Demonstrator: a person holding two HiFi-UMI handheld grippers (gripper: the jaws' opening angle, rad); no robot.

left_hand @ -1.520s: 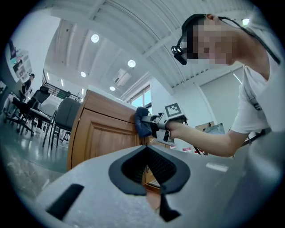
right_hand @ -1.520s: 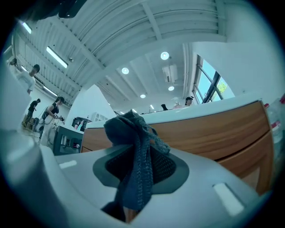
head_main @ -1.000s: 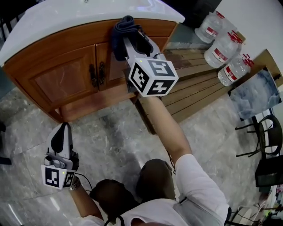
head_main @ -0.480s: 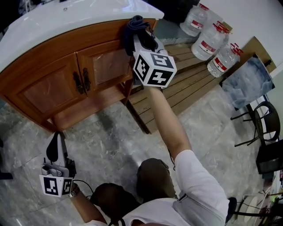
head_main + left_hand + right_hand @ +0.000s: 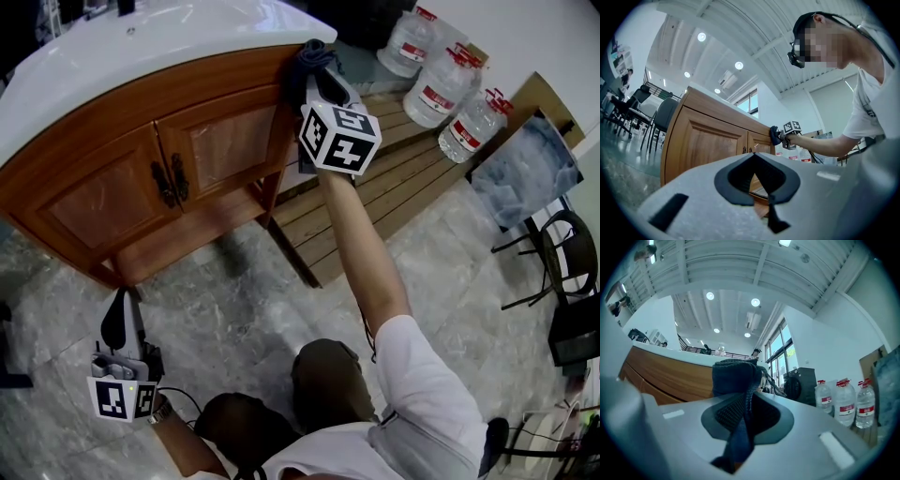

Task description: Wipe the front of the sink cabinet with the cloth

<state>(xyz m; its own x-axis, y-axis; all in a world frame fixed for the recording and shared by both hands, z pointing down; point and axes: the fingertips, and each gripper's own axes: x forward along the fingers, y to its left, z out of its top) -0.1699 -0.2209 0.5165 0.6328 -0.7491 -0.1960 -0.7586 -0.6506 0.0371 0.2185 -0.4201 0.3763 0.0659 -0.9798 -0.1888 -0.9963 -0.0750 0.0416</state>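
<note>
A grey marbled floor [image 5: 234, 291] fills the lower part of the head view. On it stands the wooden sink cabinet [image 5: 112, 202], with two panelled doors under a white sink top [image 5: 141, 47]. To its right lies a slatted wooden platform [image 5: 403, 178], and beyond that stand three large water bottles [image 5: 441, 89]. The person's right arm reaches out to the cabinet's upper right corner. There the right hand-held gripper [image 5: 319, 73] is pinched on a dark blue cloth [image 5: 314, 54], which bunches out past its jaws and lies against the top rail. Over the last second the cloth has travelled rightwards along that rail, from above the right door to the end of the cabinet front. The top strip therefore looks covered, while the doors and lower rail probably remain to be wiped. The left hand-held gripper [image 5: 119, 305] hangs low over the floor, well apart from the cabinet, its jaws pressed together on nothing.
</note>
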